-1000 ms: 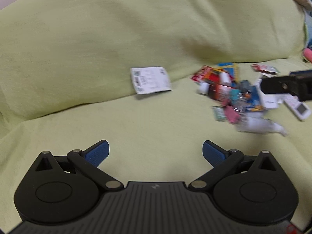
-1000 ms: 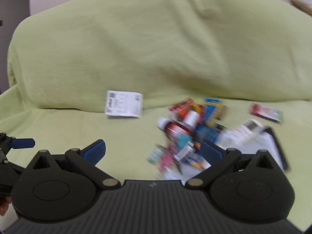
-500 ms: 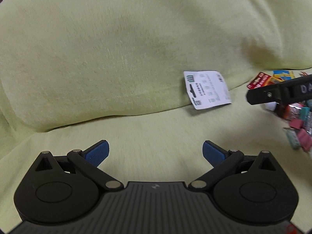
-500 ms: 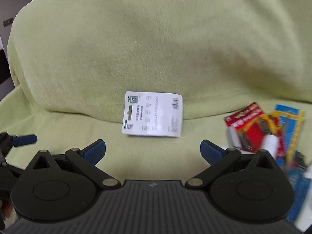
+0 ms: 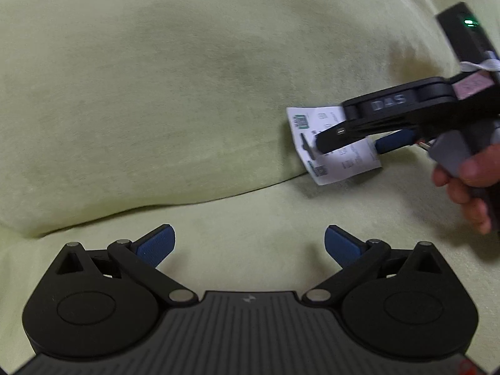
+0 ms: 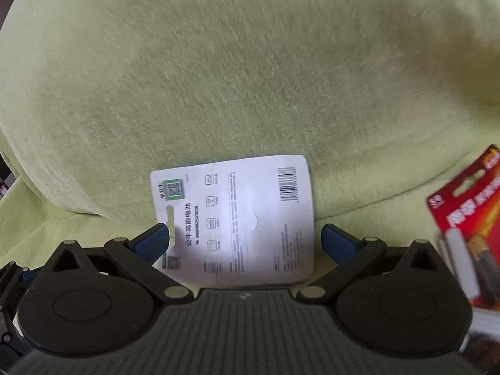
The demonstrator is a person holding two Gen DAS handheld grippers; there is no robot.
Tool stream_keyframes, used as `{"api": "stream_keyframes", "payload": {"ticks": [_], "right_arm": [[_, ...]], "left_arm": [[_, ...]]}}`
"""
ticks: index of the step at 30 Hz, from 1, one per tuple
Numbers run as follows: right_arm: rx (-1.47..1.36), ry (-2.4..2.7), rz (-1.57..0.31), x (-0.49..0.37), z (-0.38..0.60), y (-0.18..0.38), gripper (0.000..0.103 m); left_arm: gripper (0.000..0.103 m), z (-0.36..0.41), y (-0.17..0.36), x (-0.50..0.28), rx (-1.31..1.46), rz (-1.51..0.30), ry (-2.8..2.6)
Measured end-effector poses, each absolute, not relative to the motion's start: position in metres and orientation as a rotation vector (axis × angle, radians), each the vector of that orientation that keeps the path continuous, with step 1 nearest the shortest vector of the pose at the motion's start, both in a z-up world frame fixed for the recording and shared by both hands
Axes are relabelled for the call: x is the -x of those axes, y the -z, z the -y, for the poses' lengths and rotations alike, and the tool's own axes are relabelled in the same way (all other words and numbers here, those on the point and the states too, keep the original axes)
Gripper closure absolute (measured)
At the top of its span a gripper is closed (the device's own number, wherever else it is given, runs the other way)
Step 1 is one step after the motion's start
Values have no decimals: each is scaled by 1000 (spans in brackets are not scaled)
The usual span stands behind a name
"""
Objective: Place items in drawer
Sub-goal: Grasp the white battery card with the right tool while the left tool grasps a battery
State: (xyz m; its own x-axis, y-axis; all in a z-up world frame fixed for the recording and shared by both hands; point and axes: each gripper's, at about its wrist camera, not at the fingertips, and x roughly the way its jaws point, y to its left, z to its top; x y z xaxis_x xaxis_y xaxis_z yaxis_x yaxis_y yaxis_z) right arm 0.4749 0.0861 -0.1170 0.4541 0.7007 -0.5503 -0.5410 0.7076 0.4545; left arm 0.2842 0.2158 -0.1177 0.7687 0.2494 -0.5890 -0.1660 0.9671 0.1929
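Both jaws of the right gripper (image 6: 245,237) stand spread, bracketing the white battery card (image 6: 237,218) leaning on the green cushion (image 6: 250,78). Left gripper (image 5: 250,243) idles spread. Advise squaring up before pinching the edges.

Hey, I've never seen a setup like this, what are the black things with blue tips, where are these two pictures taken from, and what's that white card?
No robot here: a person holds a two-finger gripper in each hand, with a camera on each looking forward along the blue-tipped fingers. One picture is from the left gripper, open and holding nothing. In it you see the right gripper from the side, and the hand holding it. The other picture is from the right gripper itself, open, with a white card between its fingers but not yet clamped. The card leans against a sofa under a green cover. A red pack lies at the right edge.
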Motion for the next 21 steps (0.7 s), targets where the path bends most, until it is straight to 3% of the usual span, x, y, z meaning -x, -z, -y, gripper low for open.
{"api": "stream_keyframes", "payload": {"ticks": [6, 14, 21], "right_arm": [[-302, -807, -792, -467, -79, 124, 1], [-346, -904, -836, -439, -69, 117, 15], [-369, -1057, -904, -408, -65, 98, 15]], "left_arm": [[1, -209, 119, -287, -147, -622, -171], [1, -200, 128, -265, -148, -653, -146], [1, -198, 123, -250, -132, -653, -156]]}}
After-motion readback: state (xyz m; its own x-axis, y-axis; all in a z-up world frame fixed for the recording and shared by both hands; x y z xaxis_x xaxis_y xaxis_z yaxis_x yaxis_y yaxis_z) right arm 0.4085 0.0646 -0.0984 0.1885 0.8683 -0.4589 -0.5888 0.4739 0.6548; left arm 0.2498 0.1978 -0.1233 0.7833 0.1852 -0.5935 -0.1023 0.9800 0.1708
